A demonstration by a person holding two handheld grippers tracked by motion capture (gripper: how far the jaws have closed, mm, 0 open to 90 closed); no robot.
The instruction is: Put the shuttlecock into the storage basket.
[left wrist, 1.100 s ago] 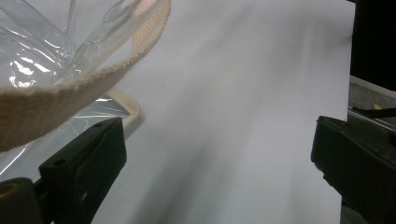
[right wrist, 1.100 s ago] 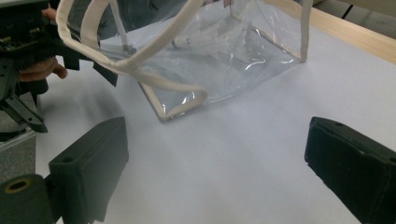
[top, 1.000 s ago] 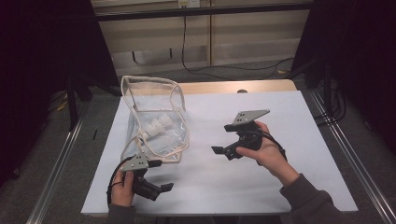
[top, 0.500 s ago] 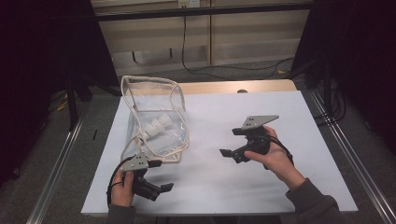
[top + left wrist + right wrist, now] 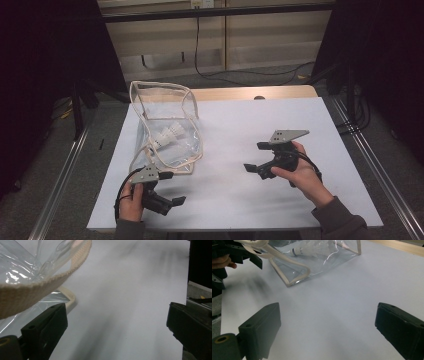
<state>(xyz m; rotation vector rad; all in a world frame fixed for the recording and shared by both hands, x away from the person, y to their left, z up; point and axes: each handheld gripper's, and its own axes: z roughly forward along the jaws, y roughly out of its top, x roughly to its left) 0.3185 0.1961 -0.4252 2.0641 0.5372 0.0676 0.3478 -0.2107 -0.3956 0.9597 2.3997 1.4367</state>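
White tabletop (image 5: 240,130) carries a clear pouch (image 5: 167,135) of shuttlecocks (image 5: 170,131): light, floppy, slippery; grip its webbing trim (image 5: 37,290). Both grippers, left (image 5: 167,189) and right (image 5: 256,157), have jaws wide open, empty.

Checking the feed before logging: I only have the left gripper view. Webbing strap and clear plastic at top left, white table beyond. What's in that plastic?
Observer: It's a clear bag with cream trim; shuttlecocks lie inside it.
Operator: Where's the other gripper?
Observer: The right gripper sits over bare white table, apart from the bag, jaws wide open with nothing between them.
Operator: Is my left one holding the strap?
Observer: No. In the high view the left gripper lies just below the bag's near edge, jaws open, the strap outside them.
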